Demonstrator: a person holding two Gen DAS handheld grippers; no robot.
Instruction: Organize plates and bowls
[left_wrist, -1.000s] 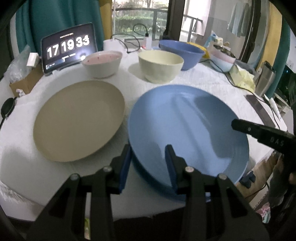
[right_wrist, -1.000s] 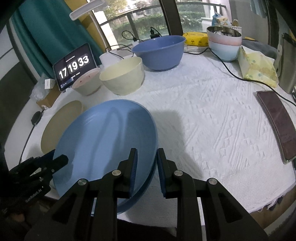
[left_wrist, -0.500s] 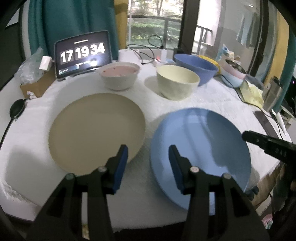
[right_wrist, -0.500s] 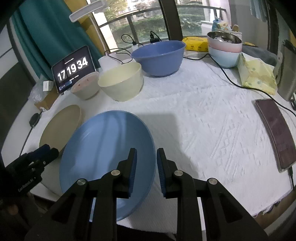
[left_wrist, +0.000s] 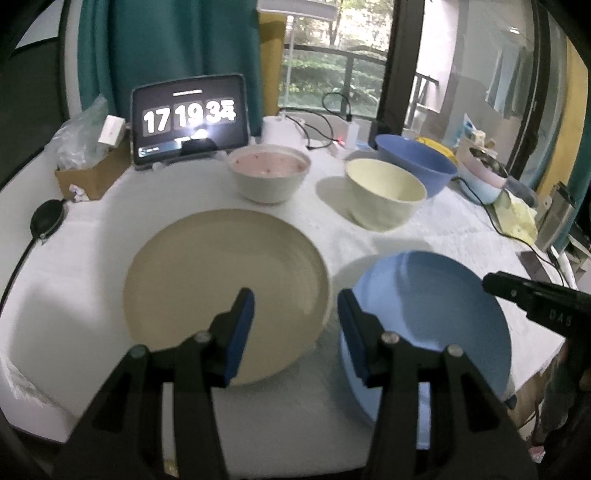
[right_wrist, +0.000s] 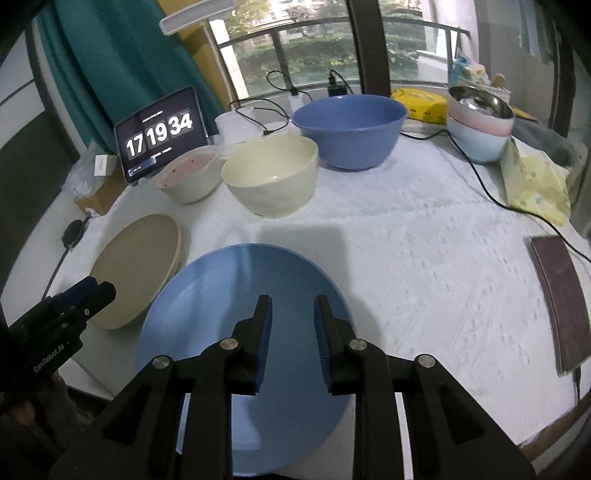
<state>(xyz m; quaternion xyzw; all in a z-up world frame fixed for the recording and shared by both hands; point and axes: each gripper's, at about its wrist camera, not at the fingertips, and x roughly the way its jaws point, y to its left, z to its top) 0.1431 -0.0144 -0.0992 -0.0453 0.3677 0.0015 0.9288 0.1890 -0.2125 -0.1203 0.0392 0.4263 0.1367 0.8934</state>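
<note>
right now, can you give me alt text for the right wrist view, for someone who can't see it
The right gripper hangs open over a blue plate lying at the near edge of a white-covered table, holding nothing. A beige plate lies to its left, by the left gripper; behind stand a pink-lined bowl, a cream bowl and a blue bowl.

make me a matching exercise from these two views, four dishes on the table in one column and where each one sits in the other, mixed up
Things:
1. blue plate
2. tan plate
3. cream bowl
4. pink-lined bowl

Places:
A. just in front of the clock tablet
B. under the open right tool
C. between the pink-lined bowl and the big blue bowl
D. under the open left tool, left of the blue plate

Pairs: 1-B, 2-D, 3-C, 4-A
</note>
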